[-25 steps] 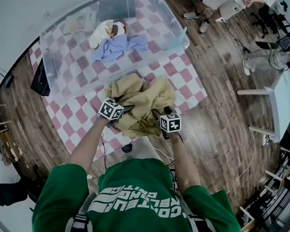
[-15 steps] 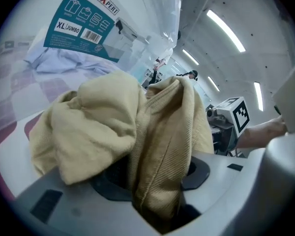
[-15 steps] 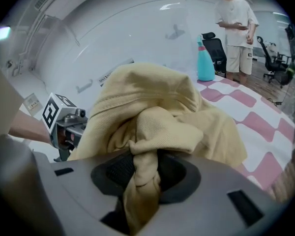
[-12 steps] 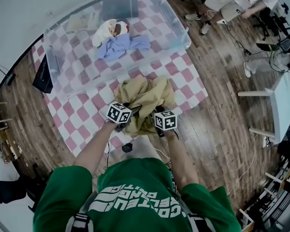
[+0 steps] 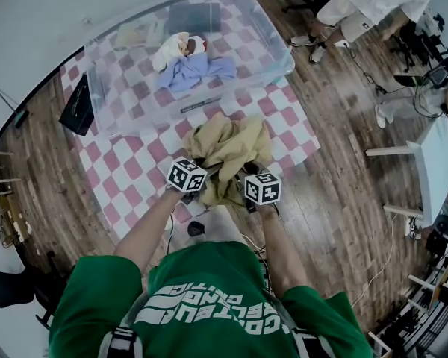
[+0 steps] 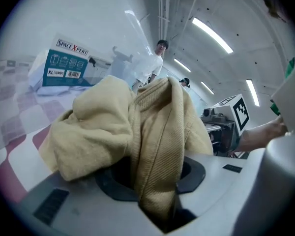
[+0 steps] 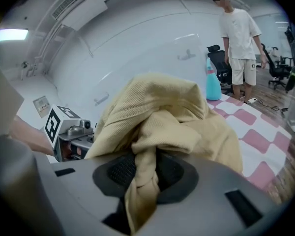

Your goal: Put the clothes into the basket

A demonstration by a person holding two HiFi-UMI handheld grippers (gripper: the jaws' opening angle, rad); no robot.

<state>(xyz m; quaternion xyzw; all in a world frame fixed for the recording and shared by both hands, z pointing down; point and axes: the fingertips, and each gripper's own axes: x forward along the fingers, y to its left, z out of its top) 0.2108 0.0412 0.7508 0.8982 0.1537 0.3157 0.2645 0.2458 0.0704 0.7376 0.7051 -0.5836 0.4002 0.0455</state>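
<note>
A tan garment [image 5: 228, 151] hangs bunched over the pink checkered mat, held from both sides. My left gripper [image 5: 201, 177] has just been closing and is shut on its left part; the cloth [image 6: 152, 146] is pinched between the jaws. My right gripper [image 5: 243, 179] has also just been closing, with a twisted fold of the garment [image 7: 142, 181] pressed between its pads. Beyond it stands the clear plastic basket [image 5: 272, 47], holding a blue garment [image 5: 193, 71] and a cream and red one [image 5: 175, 48].
The checkered mat [image 5: 134, 177] lies on a wooden floor. A black box [image 5: 78, 104] stands left of the basket. A person in white [image 5: 373, 6] stands at the far right near chairs. A white table [image 5: 440, 162] is at the right edge.
Both grippers closed on the tan garment and lifted it off the mat; it went from spread and flat to bunched and hanging between them.
</note>
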